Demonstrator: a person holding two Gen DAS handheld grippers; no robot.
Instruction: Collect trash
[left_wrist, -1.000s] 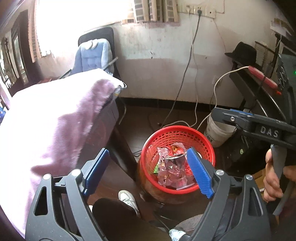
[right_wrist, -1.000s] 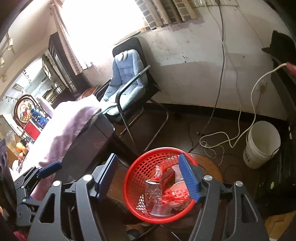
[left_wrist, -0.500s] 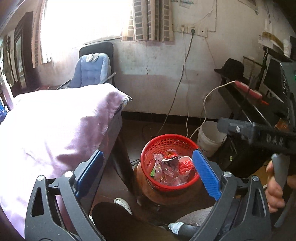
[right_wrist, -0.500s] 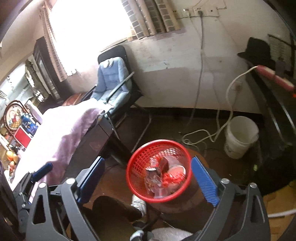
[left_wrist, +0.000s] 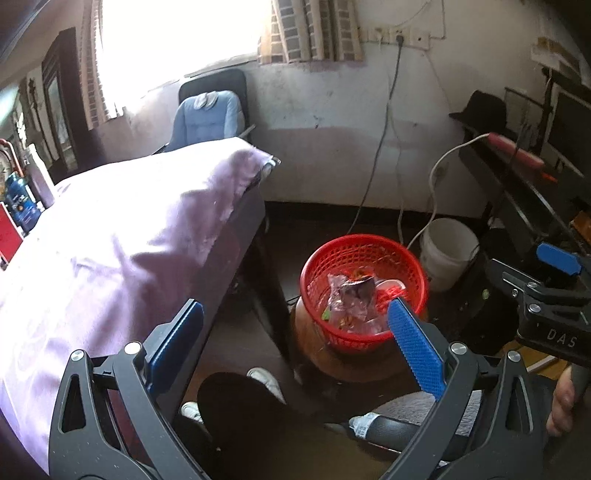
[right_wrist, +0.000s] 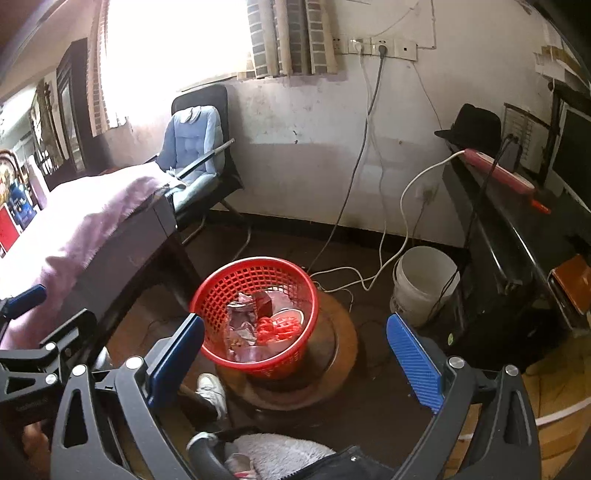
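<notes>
Red basket (right_wrist: 255, 314) standing on a round wooden stand (right_wrist: 332, 354) on the floor, beside the corner of the surface (left_wrist: 236, 236) with the purple cloth (left_wrist: 122, 236). Trash (right_wrist: 258, 325) lying inside the basket: crinkled clear and silvery wrappers, a small red carton, a red-and-white lid or dish.

Left tongs (left_wrist: 295, 347) spread wide, nothing between the blue pads (left_wrist: 415, 354); just been opening. Right tongs (right_wrist: 295, 354) likewise spread wide and empty, just been opening too. Both above and short of the basket, touching nothing.

Handling, as a guess: wrappers light, soft, crumply and rather slippery, best pinched at a bunched fold or a free edge, not on a flat face. Carton stiffer, easy to take across its narrow sides. Basket itself light, springy mesh; best taken at the rim. No loose trash seen outside the basket, so the collecting looks near done or done.

Left view alone: the right tongs from the side, near the basket's right, with part of the hand (left_wrist: 561, 402) on the grip; the cloth's broad top, bare of litter. Right view alone: the stand's full outline, the white bucket (right_wrist: 424, 288) whole just right of the basket, the carton clearly, and an orange-brown thing at far right.
</notes>
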